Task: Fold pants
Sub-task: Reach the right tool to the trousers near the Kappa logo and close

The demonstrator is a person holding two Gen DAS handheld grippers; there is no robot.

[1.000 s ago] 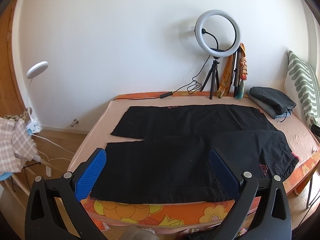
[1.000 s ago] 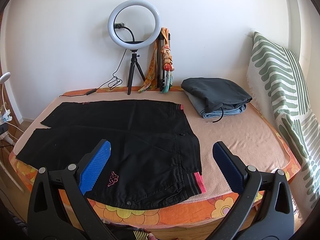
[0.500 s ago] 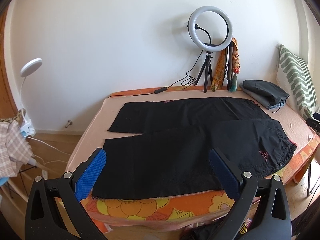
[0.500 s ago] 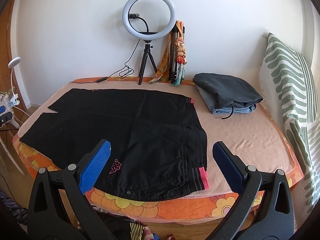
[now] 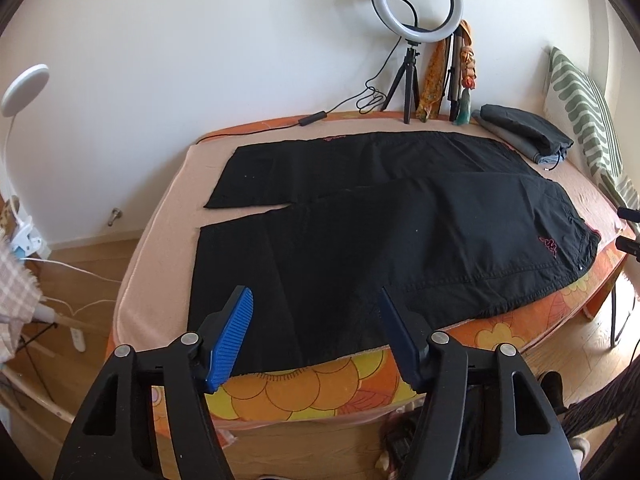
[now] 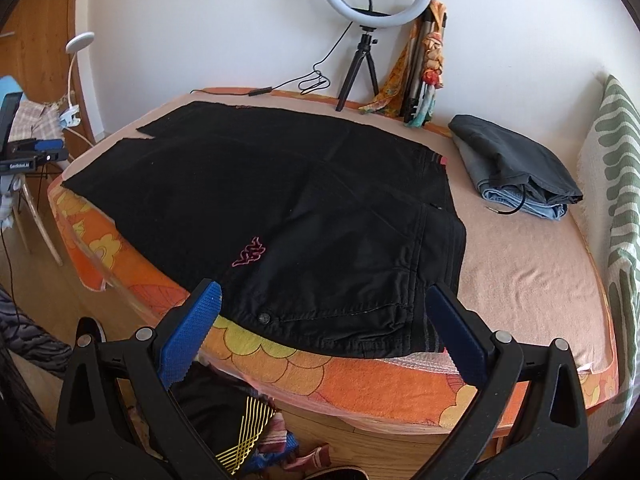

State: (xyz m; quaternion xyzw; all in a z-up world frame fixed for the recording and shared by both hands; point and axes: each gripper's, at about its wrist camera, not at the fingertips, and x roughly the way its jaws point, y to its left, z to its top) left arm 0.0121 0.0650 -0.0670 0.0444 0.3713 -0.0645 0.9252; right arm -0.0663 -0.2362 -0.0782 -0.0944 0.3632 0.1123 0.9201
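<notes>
Black pants [image 5: 380, 232] lie spread flat on the bed, both legs side by side, hems to the left, waistband to the right with a pink logo [image 5: 549, 245]. My left gripper [image 5: 314, 300] is open and empty above the near leg's hem end. In the right wrist view the pants [image 6: 280, 208] fill the bed's middle. My right gripper [image 6: 322, 292] is open and empty above the near waistband corner, close to the pocket button [image 6: 264, 318].
A folded stack of dark and blue clothes [image 6: 516, 168] lies at the back right. A ring light on a tripod [image 5: 416, 4] stands by the wall. A striped pillow [image 6: 616, 184] borders the right. The orange flowered bed edge [image 5: 320, 384] is nearest me.
Both grippers have moved forward and down toward the pants. The left one now hovers over the leg hem, the right one over the waistband corner. The pants have not moved.
</notes>
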